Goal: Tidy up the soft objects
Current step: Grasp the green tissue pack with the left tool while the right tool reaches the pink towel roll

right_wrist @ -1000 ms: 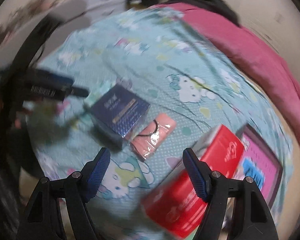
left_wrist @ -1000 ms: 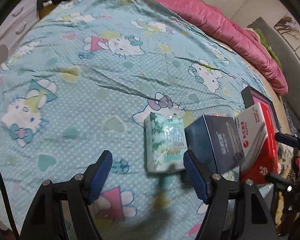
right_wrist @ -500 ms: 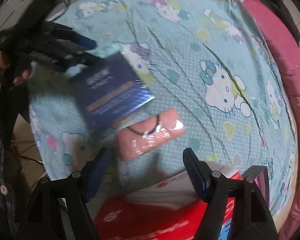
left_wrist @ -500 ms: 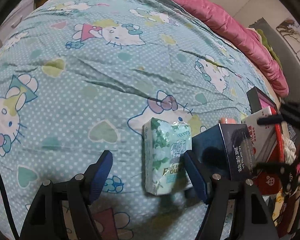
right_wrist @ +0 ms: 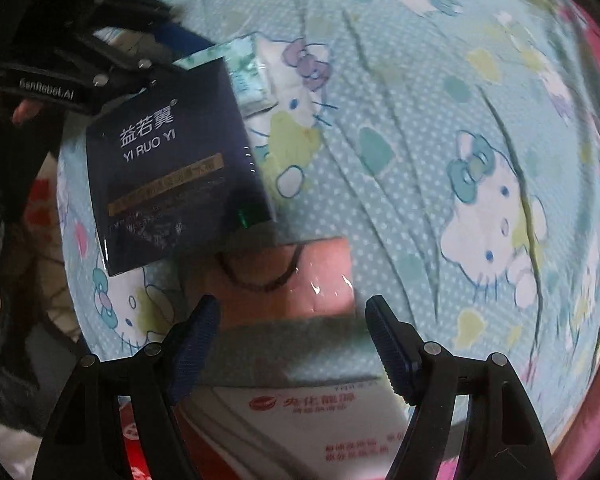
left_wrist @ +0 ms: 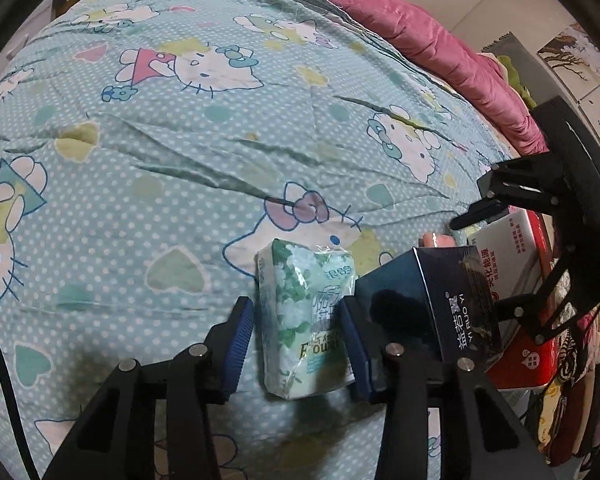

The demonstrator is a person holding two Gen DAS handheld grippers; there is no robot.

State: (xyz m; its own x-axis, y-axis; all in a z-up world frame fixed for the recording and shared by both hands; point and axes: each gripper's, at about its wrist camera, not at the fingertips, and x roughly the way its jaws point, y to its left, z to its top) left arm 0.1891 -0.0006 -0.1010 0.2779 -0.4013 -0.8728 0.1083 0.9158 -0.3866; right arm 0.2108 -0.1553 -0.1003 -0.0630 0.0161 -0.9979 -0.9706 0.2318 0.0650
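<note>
Tissue pack [left_wrist: 308, 312] lies on the bedsheet [left_wrist: 180, 160] between the closing jaws of the left gripper [left_wrist: 298, 344]; squeeze gently at mid-pack, clear of the dark box [left_wrist: 428, 300]. Right gripper [right_wrist: 294, 344] hangs open over a pink packet [right_wrist: 284, 280].

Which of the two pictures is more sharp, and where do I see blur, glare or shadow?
Left wrist view: sharp, with fisheye bending at the edges; the claw throws a dark shadow on the navy box. Right wrist view: softer, smeared toward the right rim of the bedsheet; small glare spots on the pink packet.
</note>
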